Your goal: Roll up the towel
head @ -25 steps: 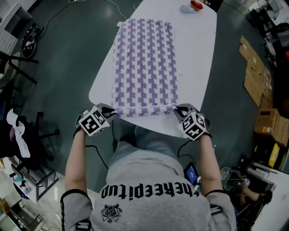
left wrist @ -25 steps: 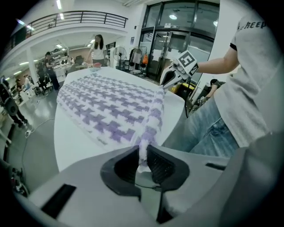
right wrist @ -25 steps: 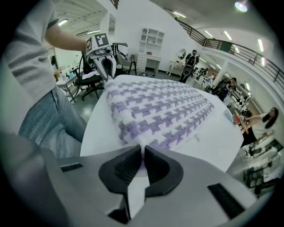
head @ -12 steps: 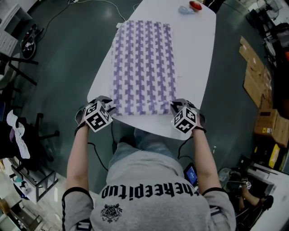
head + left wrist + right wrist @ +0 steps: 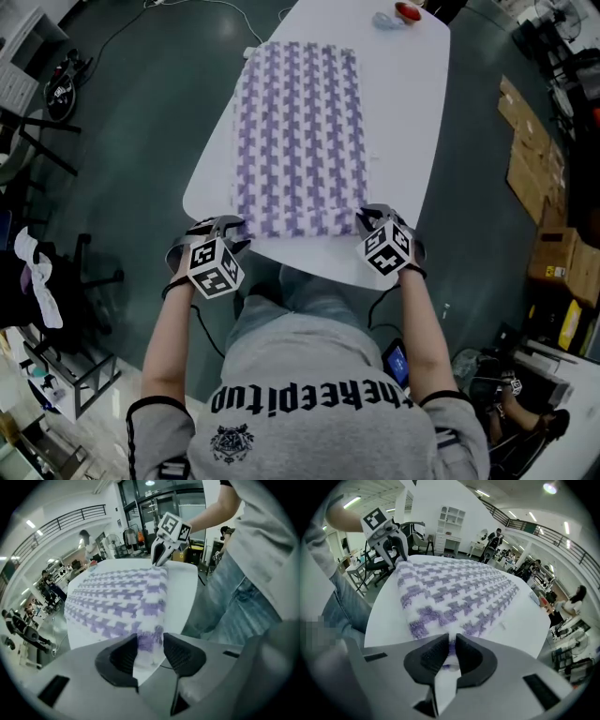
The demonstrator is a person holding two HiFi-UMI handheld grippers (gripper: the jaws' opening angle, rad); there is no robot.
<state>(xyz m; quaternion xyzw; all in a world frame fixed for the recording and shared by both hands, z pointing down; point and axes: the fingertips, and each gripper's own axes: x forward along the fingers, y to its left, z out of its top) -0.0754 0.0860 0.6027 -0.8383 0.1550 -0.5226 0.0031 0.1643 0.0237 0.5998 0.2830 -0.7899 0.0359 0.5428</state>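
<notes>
Nearest, the left gripper has just been opening its jaws, which now stand loose around the towel's near corner. The right gripper pinches the opposite corner. The towel lies along the white table. At the far end sits perhaps a small red dish.

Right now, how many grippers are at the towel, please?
2: left gripper at the near-left corner of the towel, jaws just opening around it; right gripper shut on the near-right corner.
</notes>
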